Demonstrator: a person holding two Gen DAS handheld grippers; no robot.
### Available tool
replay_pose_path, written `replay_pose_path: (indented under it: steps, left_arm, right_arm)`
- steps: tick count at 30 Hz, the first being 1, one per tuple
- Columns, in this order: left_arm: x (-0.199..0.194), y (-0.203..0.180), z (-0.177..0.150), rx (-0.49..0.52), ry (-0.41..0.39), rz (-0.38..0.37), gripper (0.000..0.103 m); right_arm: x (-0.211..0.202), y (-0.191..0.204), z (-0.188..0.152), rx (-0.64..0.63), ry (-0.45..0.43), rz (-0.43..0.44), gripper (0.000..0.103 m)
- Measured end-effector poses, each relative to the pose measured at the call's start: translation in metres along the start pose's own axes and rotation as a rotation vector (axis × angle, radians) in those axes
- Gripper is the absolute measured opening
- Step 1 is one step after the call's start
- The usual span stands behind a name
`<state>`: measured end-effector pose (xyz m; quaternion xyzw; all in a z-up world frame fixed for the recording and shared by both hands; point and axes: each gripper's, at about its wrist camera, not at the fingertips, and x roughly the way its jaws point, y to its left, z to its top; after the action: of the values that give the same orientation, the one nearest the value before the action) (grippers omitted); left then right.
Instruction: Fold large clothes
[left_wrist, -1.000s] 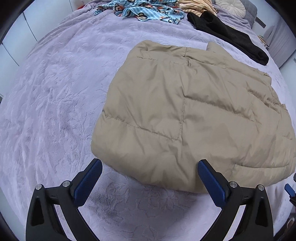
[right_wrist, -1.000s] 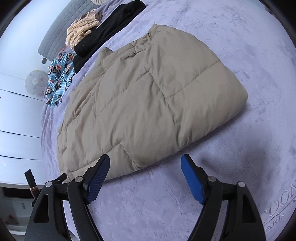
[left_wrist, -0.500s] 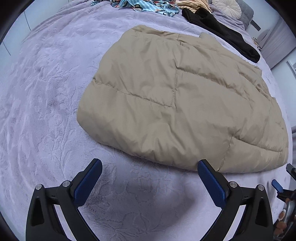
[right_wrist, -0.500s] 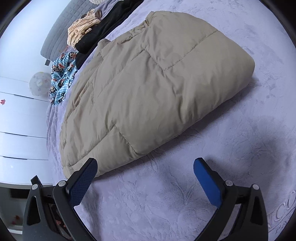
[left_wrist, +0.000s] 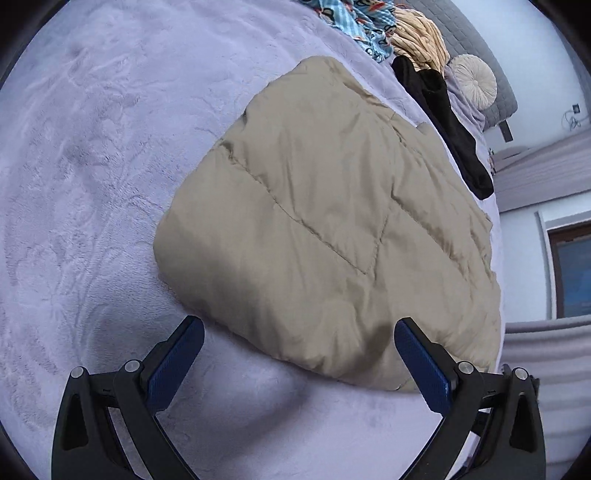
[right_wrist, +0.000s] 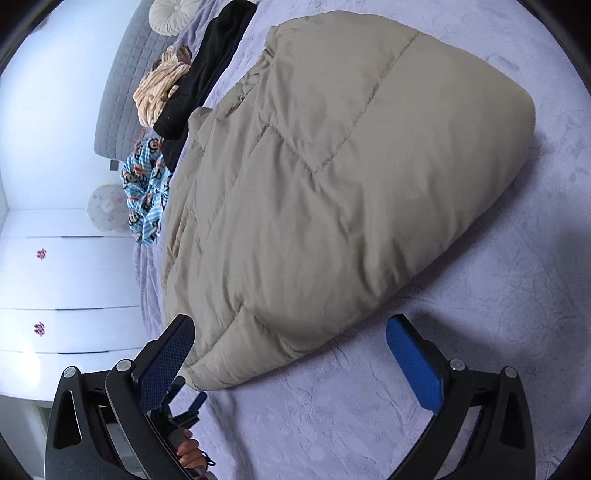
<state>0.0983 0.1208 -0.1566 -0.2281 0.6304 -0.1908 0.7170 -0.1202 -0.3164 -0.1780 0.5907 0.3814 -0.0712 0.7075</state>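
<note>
Soft, even daylight, cool cast, both views bright. Wall and drawers (right_wrist: 66, 280) at left of right view blown out near white. Soft shadow on bed (left_wrist: 92, 184) below near edge of jacket (left_wrist: 332, 221), another at right edge of right view. Strong fisheye bend, black vignette in corners. Slight softness on jacket folds in left view; hand-held gripper pads (left_wrist: 177, 365) sharp.

Lilac plush bedspread (left_wrist: 92, 184) — folded beige quilted jacket (left_wrist: 332, 221) centre; far: black garment (left_wrist: 447, 122), blue monkey-print cloth (left_wrist: 354, 22), cream knit (left_wrist: 421, 37).
</note>
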Motion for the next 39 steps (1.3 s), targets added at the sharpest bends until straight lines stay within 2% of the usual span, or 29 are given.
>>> replay_pose_path:
  steps: [7, 12, 16, 18, 19, 20, 21, 22, 24, 25, 27, 31, 35, 39]
  left_arm:
    - [0.025, -0.007, 0.027, -0.054, -0.024, -0.07, 0.103]
    - [0.05, -0.007, 0.038, -0.064, -0.041, -0.049, 0.103]
    - [0.062, -0.015, 0.042, -0.071, -0.056, -0.011, 0.103]
    - [0.06, -0.02, 0.045, -0.063, -0.077, 0.01, 0.088]
    - [0.057, -0.022, 0.046, -0.05, -0.089, 0.006, 0.07]
    - [0.053, -0.024, 0.047, -0.037, -0.097, -0.021, 0.044]
    - [0.049, -0.028, 0.049, -0.02, -0.097, -0.052, 0.034]
    - [0.044, -0.034, 0.05, 0.003, -0.104, -0.053, 0.028]
    - [0.033, -0.047, 0.051, 0.078, -0.123, -0.048, 0.024]
    - [0.027, -0.054, 0.05, 0.117, -0.13, -0.046, 0.023]
    - [0.016, -0.064, 0.05, 0.169, -0.143, -0.048, 0.022]
    - [-0.007, -0.07, 0.04, 0.251, -0.14, -0.061, 0.022]
    - [-0.023, -0.07, 0.022, 0.384, -0.113, -0.016, 0.022]
    - [-0.039, -0.046, -0.009, 0.401, -0.05, -0.024, 0.022]
  right_arm:
    - [0.024, -0.003, 0.026, 0.081, -0.023, 0.094, 0.103]
    - [0.041, 0.003, 0.042, 0.056, -0.029, 0.074, 0.103]
    - [0.05, -0.012, 0.047, 0.105, -0.034, 0.082, 0.103]
    - [0.052, -0.012, 0.049, 0.125, -0.038, 0.087, 0.103]
    - [0.052, -0.011, 0.049, 0.128, -0.035, 0.082, 0.103]
    - [0.053, -0.01, 0.049, 0.131, -0.031, 0.078, 0.103]
    - [0.053, -0.008, 0.05, 0.135, -0.028, 0.08, 0.098]
    - [0.052, -0.008, 0.05, 0.139, -0.026, 0.077, 0.076]
    - [0.05, -0.009, 0.049, 0.148, -0.019, 0.101, 0.05]
    - [0.048, -0.008, 0.048, 0.148, -0.026, 0.116, 0.04]
    - [0.042, -0.003, 0.044, 0.128, -0.041, 0.132, 0.03]
    - [0.025, 0.006, 0.032, 0.09, -0.06, 0.157, 0.026]
    - [0.008, 0.012, 0.008, 0.061, -0.068, 0.145, 0.025]
    - [-0.005, 0.009, -0.02, 0.063, -0.067, 0.11, 0.025]
